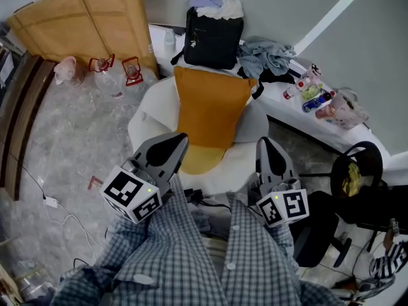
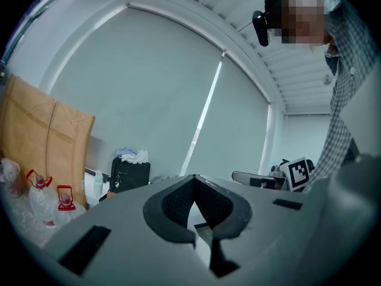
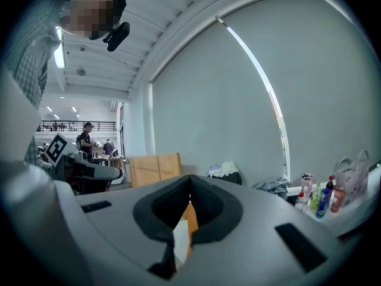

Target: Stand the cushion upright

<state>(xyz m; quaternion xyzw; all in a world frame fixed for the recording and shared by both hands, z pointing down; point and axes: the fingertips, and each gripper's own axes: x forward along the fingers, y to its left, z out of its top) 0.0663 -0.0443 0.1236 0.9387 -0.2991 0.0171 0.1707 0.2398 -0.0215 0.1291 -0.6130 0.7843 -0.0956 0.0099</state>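
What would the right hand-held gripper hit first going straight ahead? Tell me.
Probably the orange cushion on the white chair, seen just beyond the right hand-held gripper; depth is unclear.

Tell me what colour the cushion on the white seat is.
Mustard orange, plain with no pattern. The cushion shows best in the head view.

Cushion point(image 3: 190, 216), only an orange sliver past the right gripper point(image 3: 190, 183); bottles' point(image 3: 323, 201) labels unreadably small

The cushion point(image 1: 207, 110) leans on the chair point(image 1: 145, 116), with a bag point(image 1: 213, 37) behind on the bench point(image 1: 290, 112), cardboard point(image 1: 83, 24) left and bottles point(image 1: 313, 95) right.
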